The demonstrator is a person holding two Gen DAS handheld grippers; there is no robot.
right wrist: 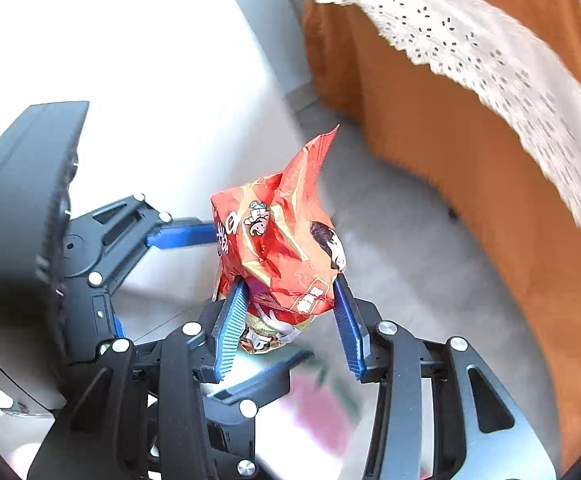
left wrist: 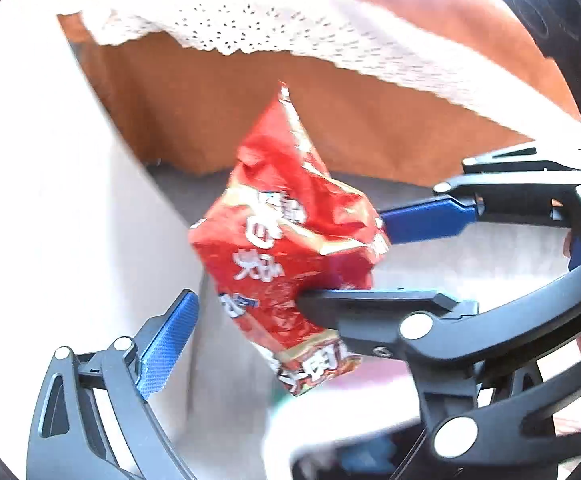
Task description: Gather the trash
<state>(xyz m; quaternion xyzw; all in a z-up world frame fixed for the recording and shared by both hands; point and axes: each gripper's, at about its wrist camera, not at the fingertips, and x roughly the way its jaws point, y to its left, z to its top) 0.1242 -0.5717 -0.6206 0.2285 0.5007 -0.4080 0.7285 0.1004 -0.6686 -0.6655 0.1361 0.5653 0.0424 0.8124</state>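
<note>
A crumpled red snack bag point(left wrist: 290, 248) hangs in the air between both grippers; it also shows in the right wrist view point(right wrist: 282, 256). My right gripper point(right wrist: 290, 308) has its blue fingers point(right wrist: 230, 328) pressed on the bag's lower part. In the left wrist view that gripper point(left wrist: 342, 260) comes in from the right, its fingers on either side of the bag. My left gripper point(left wrist: 250, 320) is open; only its left blue finger point(left wrist: 166, 348) shows, apart from the bag. In the right wrist view the left gripper's blue finger point(right wrist: 178, 236) reaches the bag's left side.
An orange cloth-covered table point(right wrist: 470, 184) with a white lace edge point(right wrist: 490, 64) stands to the right. A grey tiled floor point(right wrist: 390, 240) lies below. A white wall point(left wrist: 50, 200) is on the left. A blurred white and pink object point(right wrist: 310, 412) lies under the grippers.
</note>
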